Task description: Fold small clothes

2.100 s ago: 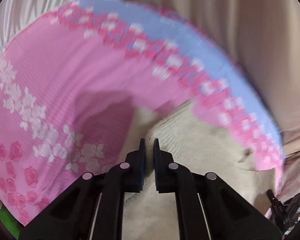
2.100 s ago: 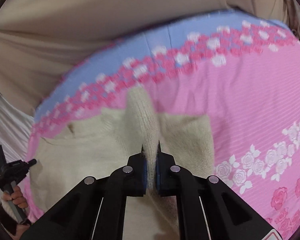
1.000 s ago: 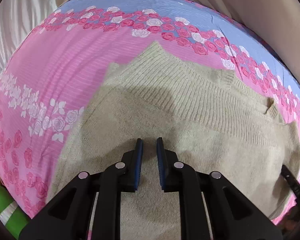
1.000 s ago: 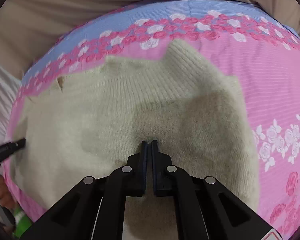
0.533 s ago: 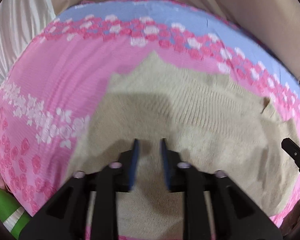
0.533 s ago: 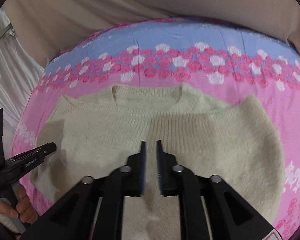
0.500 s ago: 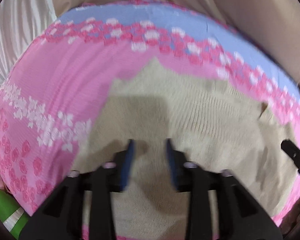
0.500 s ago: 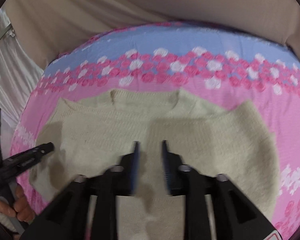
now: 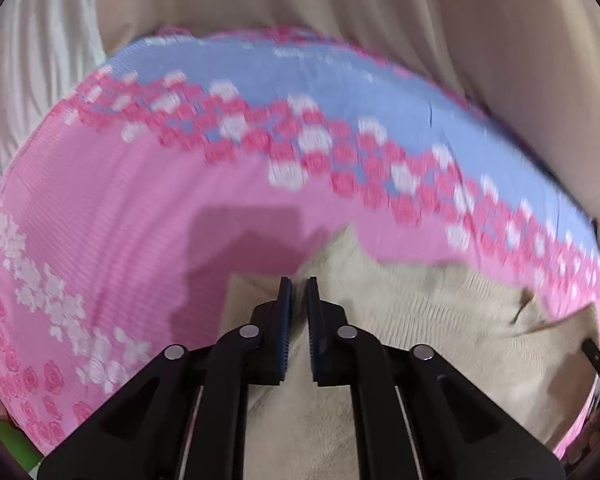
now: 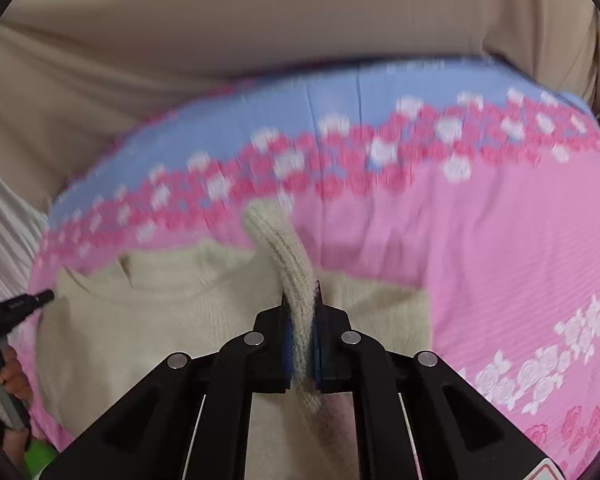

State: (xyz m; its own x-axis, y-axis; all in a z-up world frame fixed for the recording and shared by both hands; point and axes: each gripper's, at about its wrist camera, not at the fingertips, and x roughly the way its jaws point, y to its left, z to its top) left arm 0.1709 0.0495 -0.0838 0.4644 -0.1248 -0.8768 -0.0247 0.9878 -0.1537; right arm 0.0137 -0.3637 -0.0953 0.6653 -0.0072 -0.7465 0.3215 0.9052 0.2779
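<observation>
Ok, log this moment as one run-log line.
step: fold sweater | right tongs: shut on ribbed edge | left tongs: shut on sweater | surface: floral sheet

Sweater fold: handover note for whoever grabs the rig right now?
Right gripper: shut on a ribbed edge of the beige sweater, pinched fabric raised off the bed.
Left gripper: shut on sweater fabric, at its left side.
Sweater lies on the pink floral sheet, neckline toward the blue border.
Done: both sides gripped and raised.
Left: probably carry the held edges over to complete the fold, release, flatten. How far the fold has got is unclear.
</observation>
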